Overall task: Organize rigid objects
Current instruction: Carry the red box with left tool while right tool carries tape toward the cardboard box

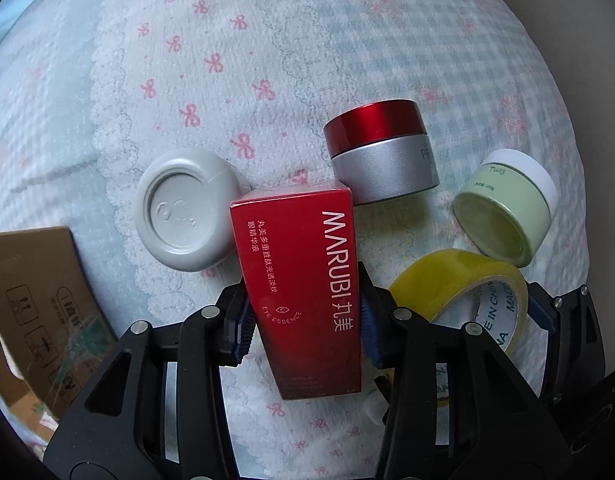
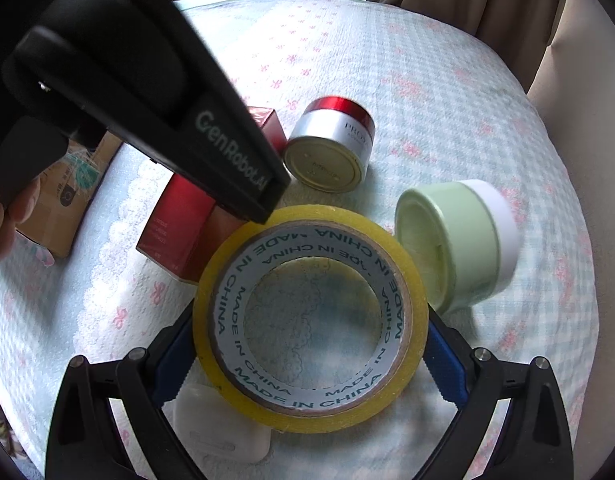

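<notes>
My left gripper (image 1: 305, 320) is shut on a red MARUBI box (image 1: 303, 280), gripping its long sides over the patterned cloth. My right gripper (image 2: 309, 336) is shut on a yellow tape roll (image 2: 227, 320), held on edge so I look through its hole; the roll also shows in the left wrist view (image 1: 447, 280). A red-and-silver jar (image 1: 381, 152) lies on its side beyond the box, also in the right wrist view (image 2: 331, 148). A green jar with a white lid (image 1: 507, 208) lies on its side to the right, close to the tape in the right wrist view (image 2: 459, 240). A grey round case (image 1: 185, 210) lies left of the box.
A cardboard box (image 1: 35, 300) stands at the left edge of the cloth-covered surface (image 1: 267, 60). A small white object (image 2: 223, 432) lies under the tape roll. The left gripper's black body (image 2: 147, 92) crosses the upper left of the right wrist view. Beige curtains (image 2: 487, 0) hang behind.
</notes>
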The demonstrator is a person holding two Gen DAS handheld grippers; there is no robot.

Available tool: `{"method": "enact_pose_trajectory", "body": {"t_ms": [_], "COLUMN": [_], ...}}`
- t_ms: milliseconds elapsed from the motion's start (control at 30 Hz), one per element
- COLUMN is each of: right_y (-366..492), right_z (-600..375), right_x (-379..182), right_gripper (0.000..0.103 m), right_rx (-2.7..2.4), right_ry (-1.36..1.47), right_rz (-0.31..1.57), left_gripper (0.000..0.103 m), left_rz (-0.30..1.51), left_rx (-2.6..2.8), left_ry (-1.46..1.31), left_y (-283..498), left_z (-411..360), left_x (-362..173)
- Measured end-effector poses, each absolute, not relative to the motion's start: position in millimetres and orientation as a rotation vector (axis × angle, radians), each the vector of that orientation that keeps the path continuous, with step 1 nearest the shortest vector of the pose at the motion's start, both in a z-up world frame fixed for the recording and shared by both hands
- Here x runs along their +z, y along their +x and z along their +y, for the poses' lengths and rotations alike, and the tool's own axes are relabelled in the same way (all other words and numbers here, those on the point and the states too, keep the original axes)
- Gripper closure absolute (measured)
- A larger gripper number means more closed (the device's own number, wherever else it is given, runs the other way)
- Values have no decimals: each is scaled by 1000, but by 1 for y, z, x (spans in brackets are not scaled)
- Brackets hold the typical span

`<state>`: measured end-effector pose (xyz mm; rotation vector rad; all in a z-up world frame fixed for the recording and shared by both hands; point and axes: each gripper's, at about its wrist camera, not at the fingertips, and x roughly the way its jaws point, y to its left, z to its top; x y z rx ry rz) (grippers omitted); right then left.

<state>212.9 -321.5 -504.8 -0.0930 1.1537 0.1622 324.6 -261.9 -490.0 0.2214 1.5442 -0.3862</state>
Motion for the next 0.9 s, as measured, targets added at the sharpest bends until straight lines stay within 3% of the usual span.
{"method": "enact_pose_trajectory", "body": {"t_ms": [367, 900], "right_y": [190, 182], "right_z": [-323, -303], "right_x": [-437, -260], "right_gripper": [6, 6], "right_rx": [111, 135], "right_ry": [-71, -33], "right_rz": [1112, 1017], "left_gripper": [64, 64], "left_rz": [1438, 1218], "left_rx": [-398, -314], "left_ry": [130, 2], "left_y": [296, 245], "left_z": [-234, -124], "left_x": [-395, -221]}}
